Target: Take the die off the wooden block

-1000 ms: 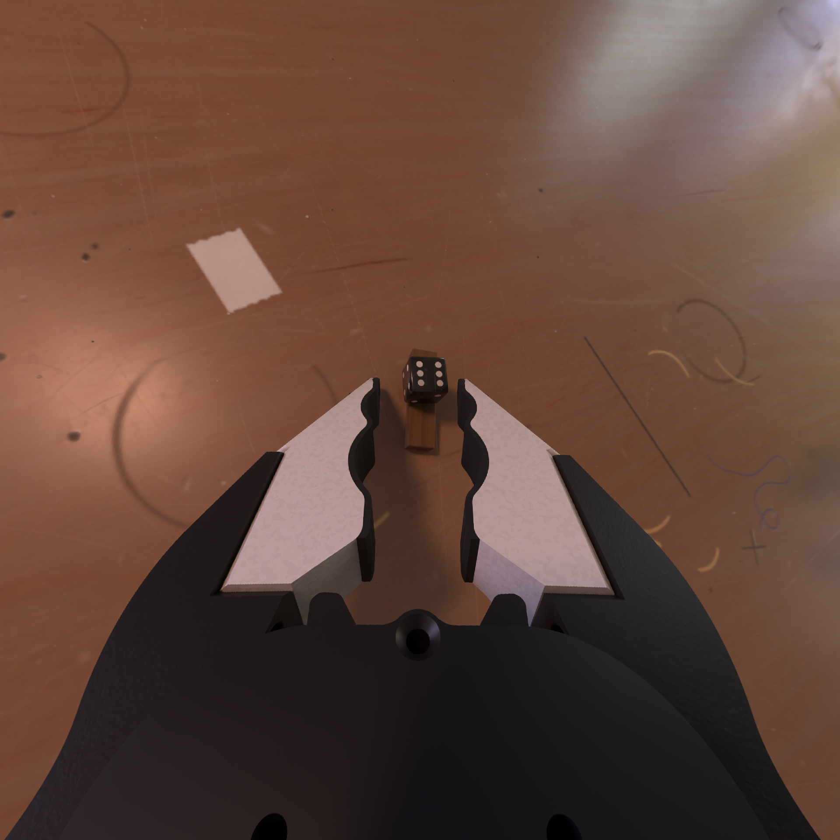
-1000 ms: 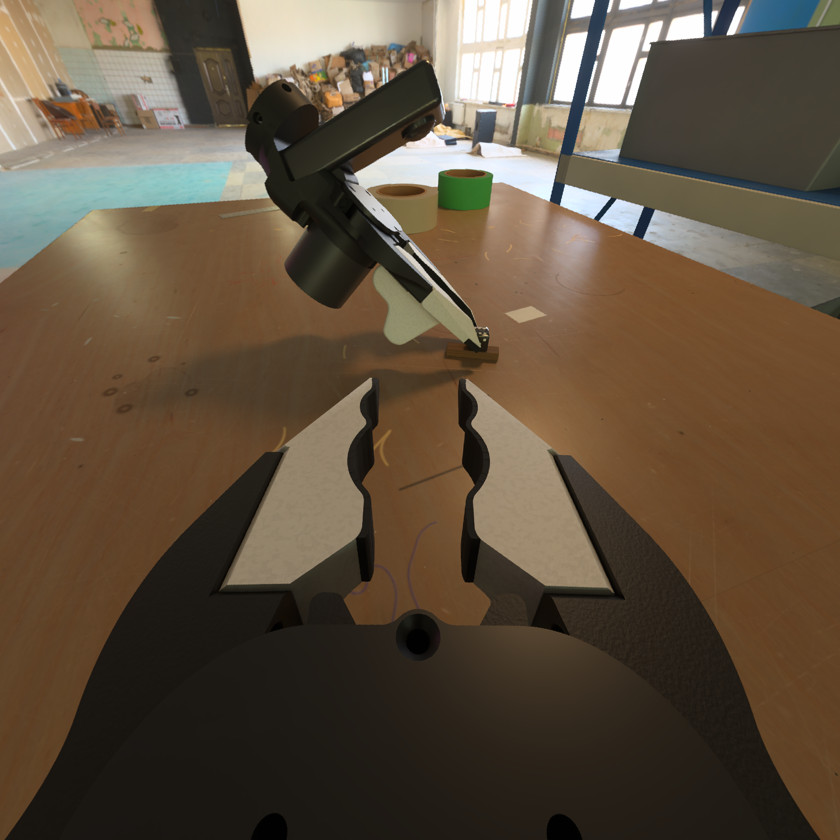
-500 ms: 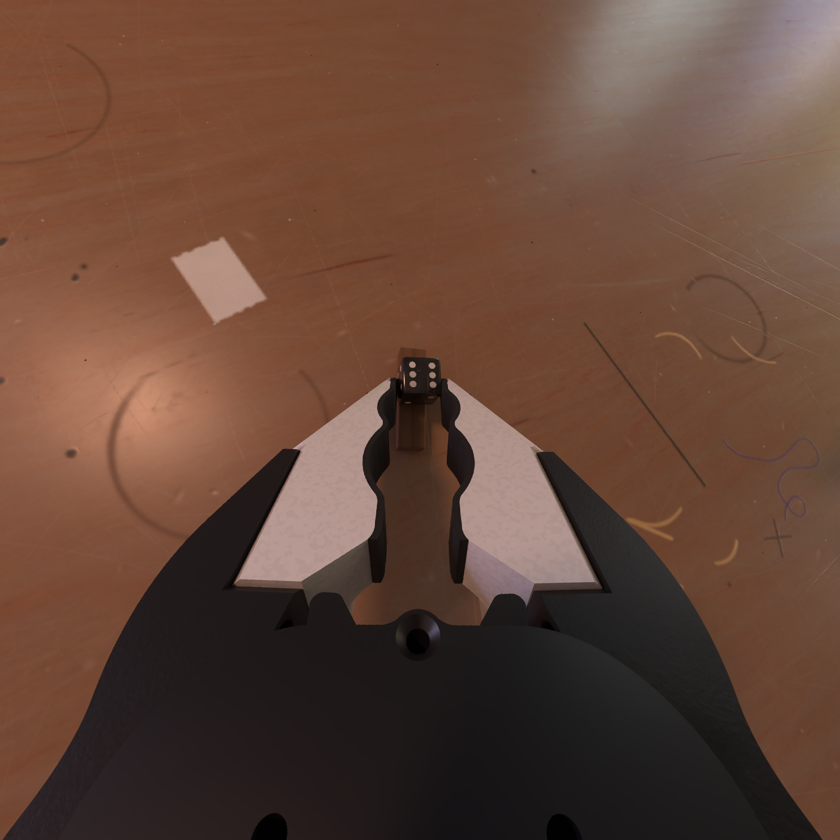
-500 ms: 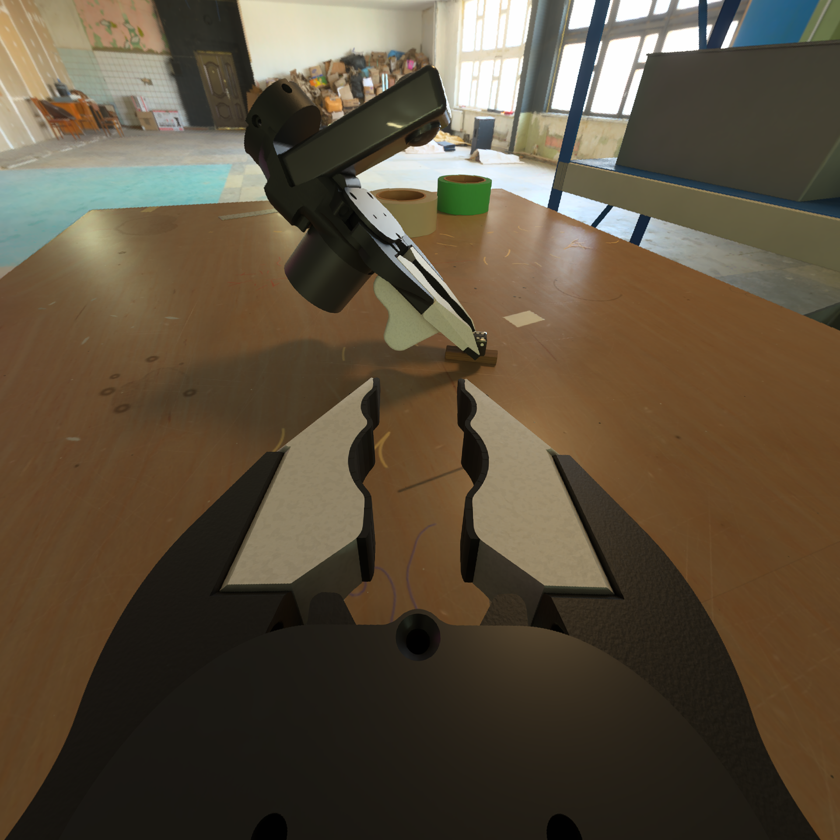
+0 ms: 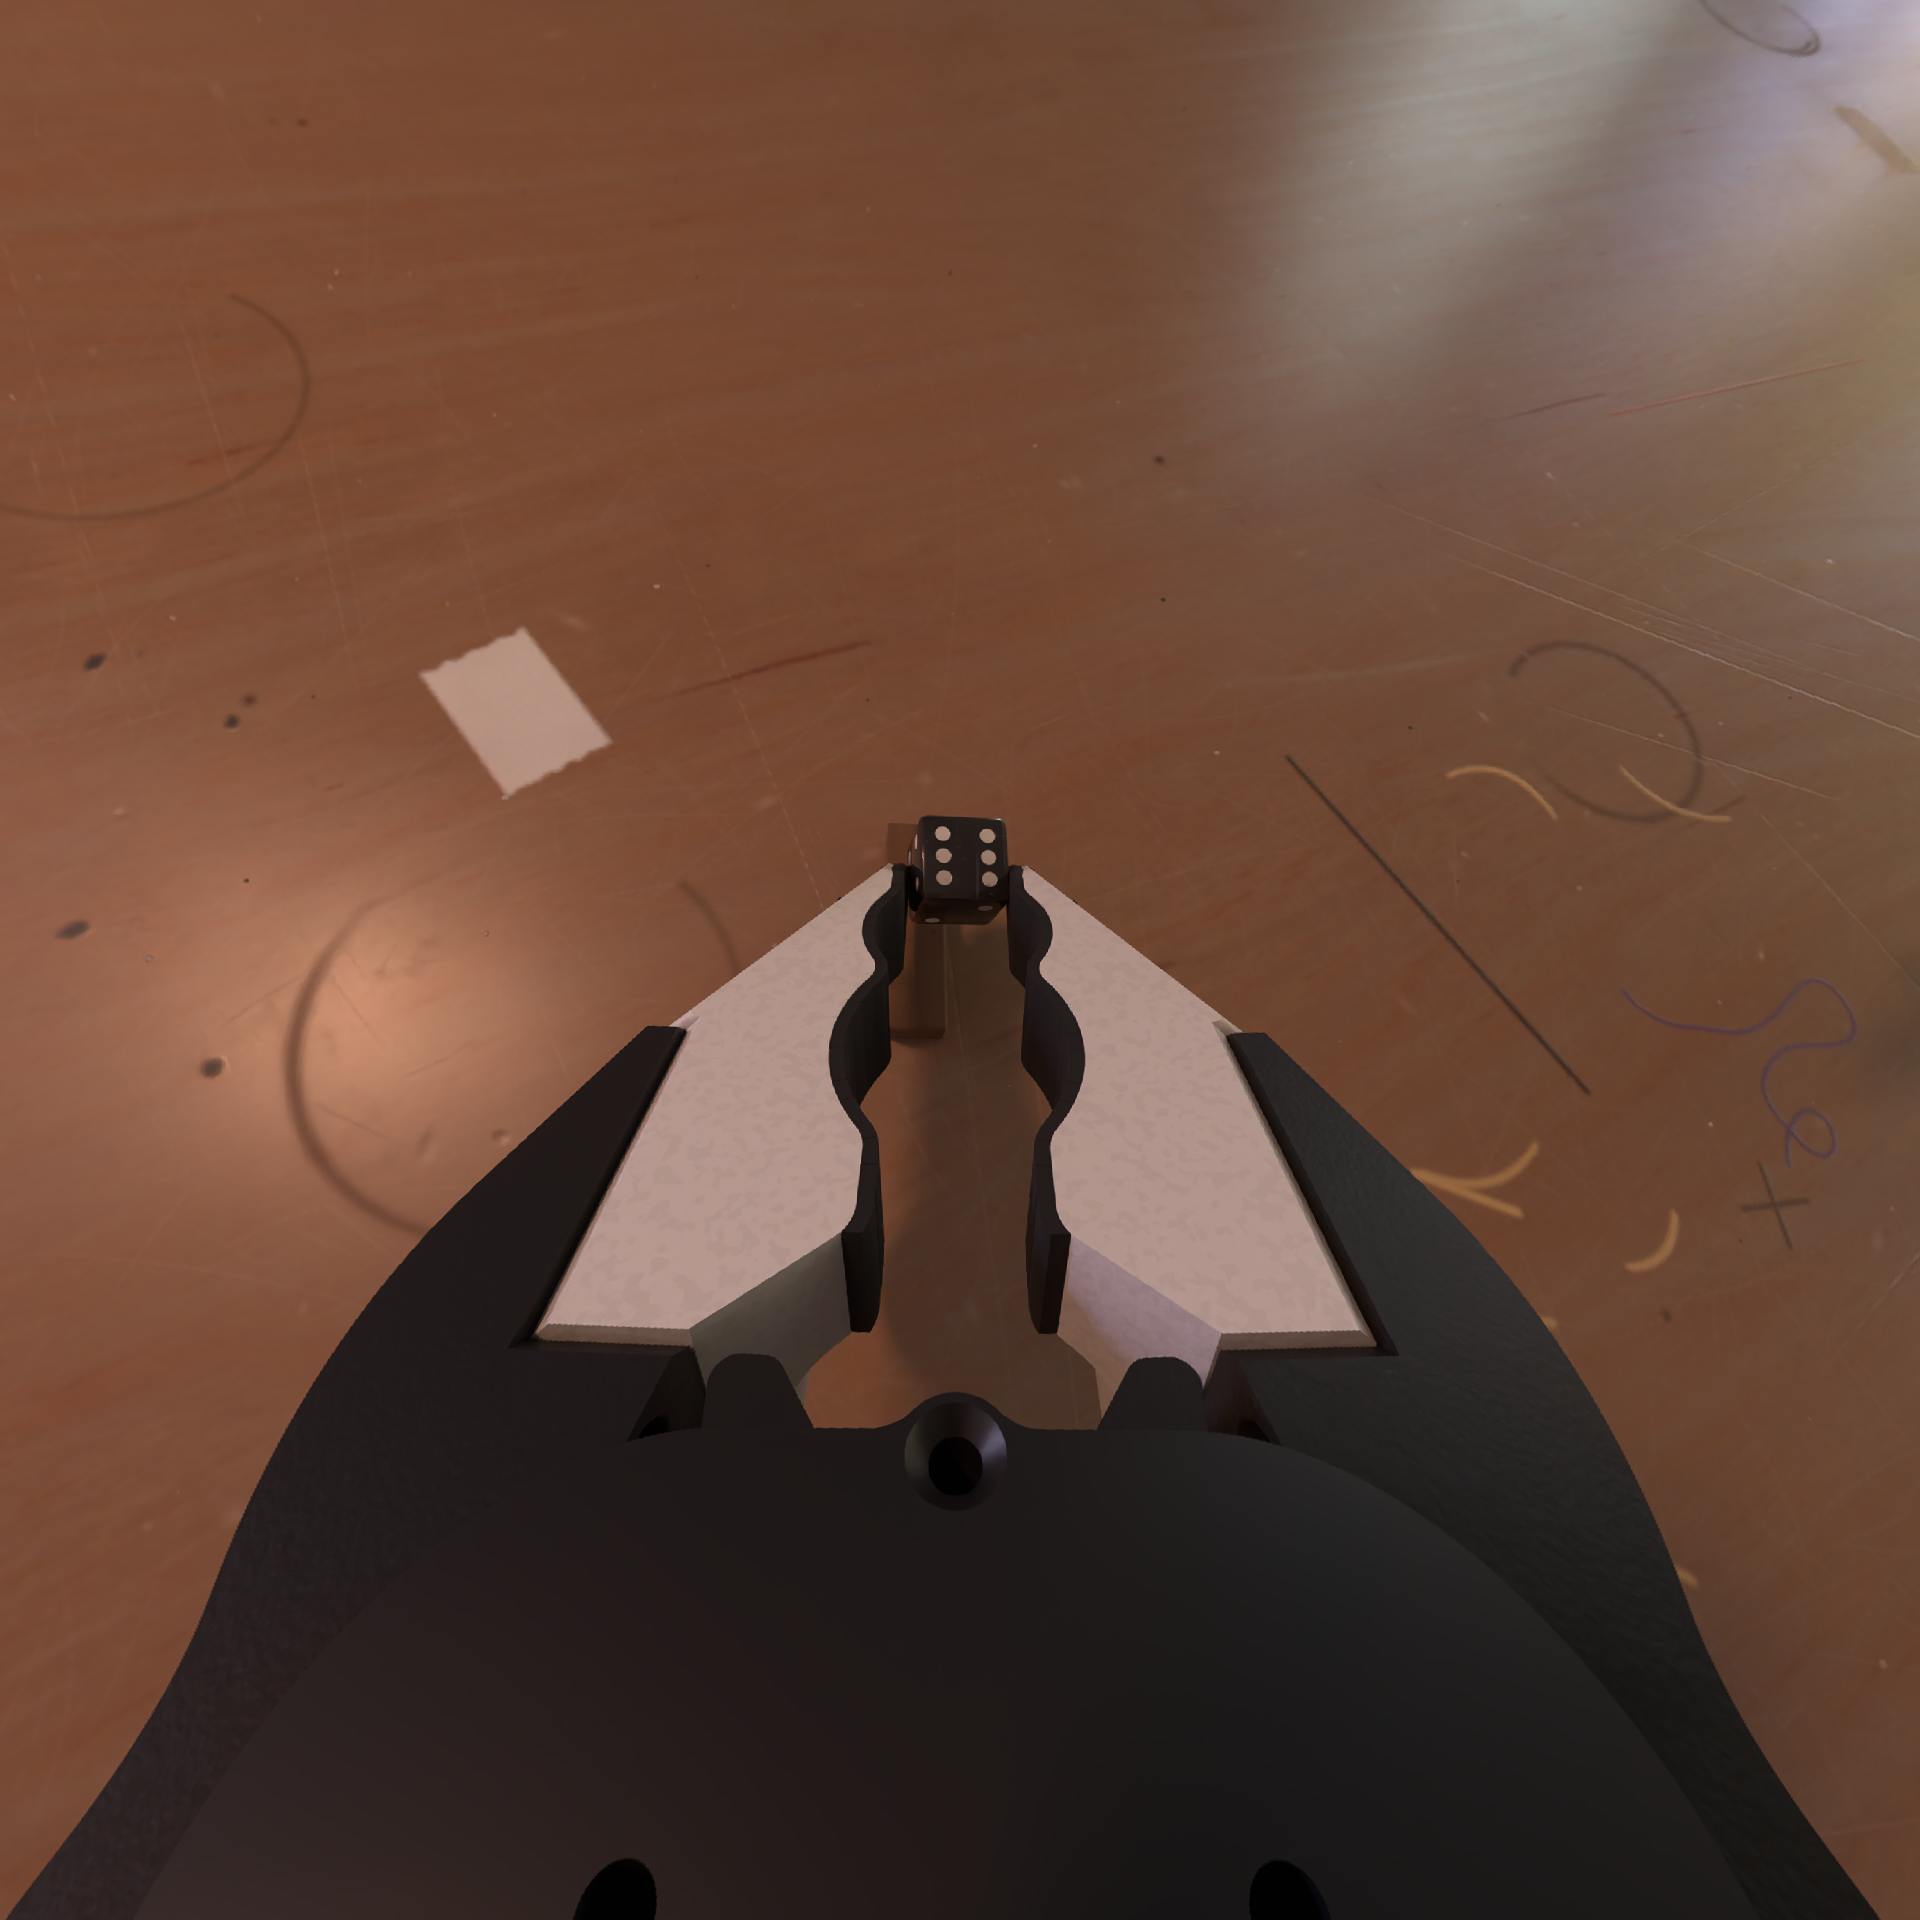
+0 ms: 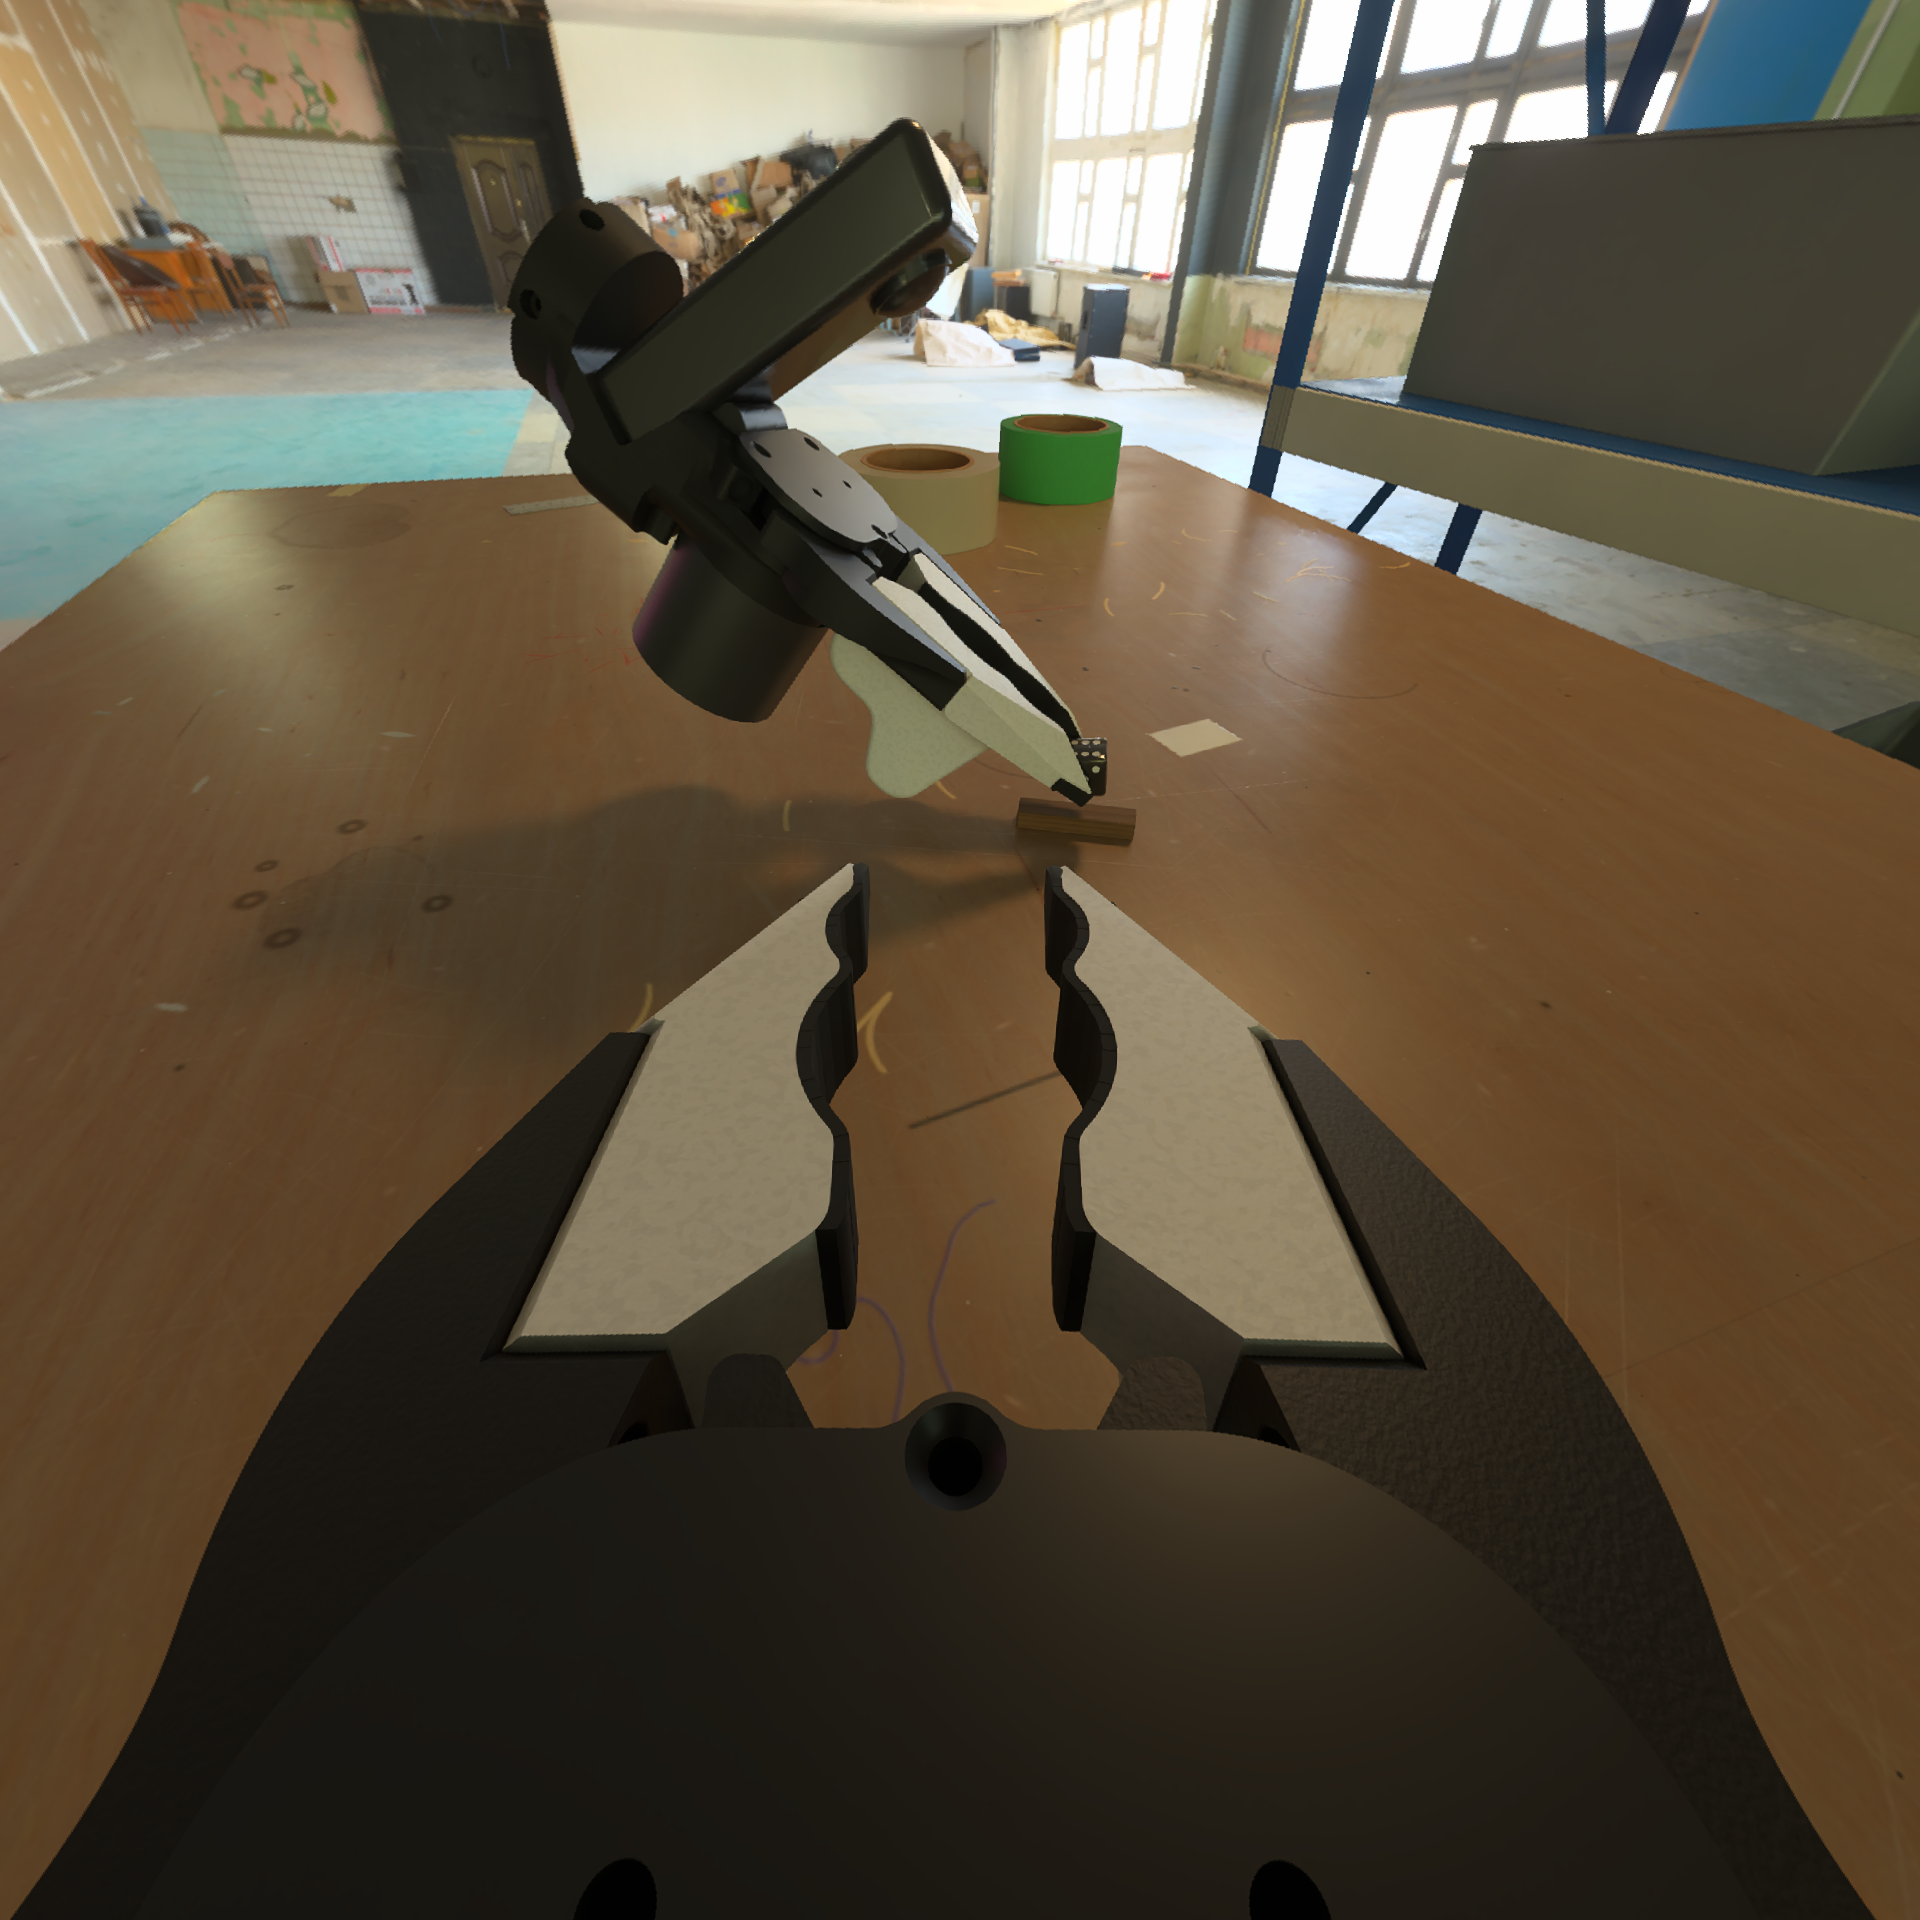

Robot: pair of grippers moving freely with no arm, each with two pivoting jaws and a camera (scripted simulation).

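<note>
A small black die (image 5: 960, 869) with white pips sits pinched between the tips of my left gripper (image 5: 958, 883), which is shut on it. In the right wrist view the die (image 6: 1091, 765) hangs a little above the wooden block (image 6: 1076, 822), which lies flat on the table. In the left wrist view the block (image 5: 925, 987) shows below, between the fingers. My right gripper (image 6: 951, 899) is open and empty, low over the table, short of the block.
The brown table (image 6: 1455, 987) carries a tan tape roll (image 6: 925, 494) and a green tape roll (image 6: 1060, 457) at the far edge. A pale paper patch (image 5: 514, 710) lies left of the die. Blue shelving (image 6: 1558, 416) stands to the right.
My left gripper closed on the die and lifted it off the block. The right gripper has stayed put.
</note>
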